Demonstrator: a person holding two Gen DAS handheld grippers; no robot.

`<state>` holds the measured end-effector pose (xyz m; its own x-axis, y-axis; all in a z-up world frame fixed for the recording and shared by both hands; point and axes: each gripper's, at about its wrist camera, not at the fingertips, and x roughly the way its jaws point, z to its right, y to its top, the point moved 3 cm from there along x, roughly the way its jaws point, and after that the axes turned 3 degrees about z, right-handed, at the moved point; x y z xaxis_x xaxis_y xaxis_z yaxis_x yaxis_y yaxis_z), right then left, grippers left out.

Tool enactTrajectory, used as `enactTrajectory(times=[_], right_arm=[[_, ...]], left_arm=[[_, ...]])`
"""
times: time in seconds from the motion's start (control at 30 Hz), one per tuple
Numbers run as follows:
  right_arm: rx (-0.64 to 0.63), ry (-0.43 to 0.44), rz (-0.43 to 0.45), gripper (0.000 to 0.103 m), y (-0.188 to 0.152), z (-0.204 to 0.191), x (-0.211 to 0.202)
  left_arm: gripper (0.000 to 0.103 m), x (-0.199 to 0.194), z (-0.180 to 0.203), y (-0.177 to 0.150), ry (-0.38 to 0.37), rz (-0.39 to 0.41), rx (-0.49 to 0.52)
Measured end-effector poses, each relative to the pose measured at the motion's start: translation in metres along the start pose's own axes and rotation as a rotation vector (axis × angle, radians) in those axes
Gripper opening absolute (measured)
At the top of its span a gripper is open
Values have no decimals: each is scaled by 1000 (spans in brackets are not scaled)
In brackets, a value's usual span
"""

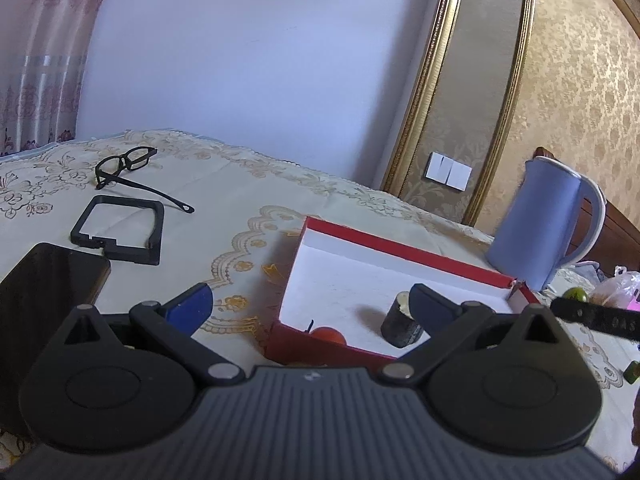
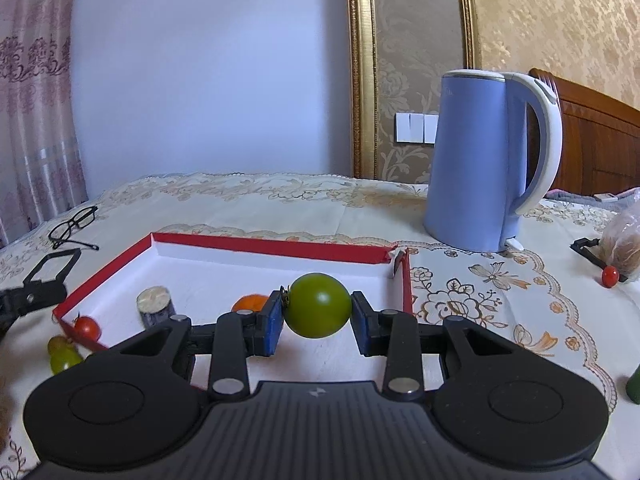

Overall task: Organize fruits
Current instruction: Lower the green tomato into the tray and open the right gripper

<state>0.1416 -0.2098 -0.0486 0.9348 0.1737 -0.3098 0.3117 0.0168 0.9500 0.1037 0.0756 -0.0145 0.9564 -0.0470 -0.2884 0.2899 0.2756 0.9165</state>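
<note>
A: What is the biggest thing ahead of the tongs?
B: The worktop under a cream embroidered cloth (image 2: 460,280), then the tall blue plastic kettle with a white handle (image 2: 480,160), standing beyond the right tongs and to their right.

A: And the container?
B: A shallow red cardboard box with a white inside (image 2: 276,246) lies straight ahead of both tongs. In it stand a short dark cylinder with a pale cut top (image 2: 155,306), a red cherry tomato (image 2: 86,328) at its near left corner, and an orange tomato (image 2: 250,303) partly hidden behind the right tongs' left pad.

A: How do the tongs stand?
B: The right tongs (image 2: 318,318) are narrow, clamped on a round green tomato (image 2: 319,306) held over the box's near part. The left tongs (image 1: 310,304) gape wide with nothing between the pads.

A: Anything smaller?
B: Black-framed glasses (image 1: 128,164) lie far left of the left tongs.
</note>
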Motion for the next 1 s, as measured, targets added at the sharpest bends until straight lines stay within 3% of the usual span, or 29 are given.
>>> enactTrajectory(times=[0.63,0.7,0.77,1.0], right_arm=[[9,-66,-70,36,32,3,66],[7,-71,-88,45,32,3,71],[3,-78,-92,58,32,2,70],[25,-45,3,59,22,-1,17]], left_arm=[[103,1,4,-2,24,-8,25],[103,1,4,-2,25,-7,30],[103,2,5,-2,26,-6,34],[103,1,5,-3,35,-4,40]])
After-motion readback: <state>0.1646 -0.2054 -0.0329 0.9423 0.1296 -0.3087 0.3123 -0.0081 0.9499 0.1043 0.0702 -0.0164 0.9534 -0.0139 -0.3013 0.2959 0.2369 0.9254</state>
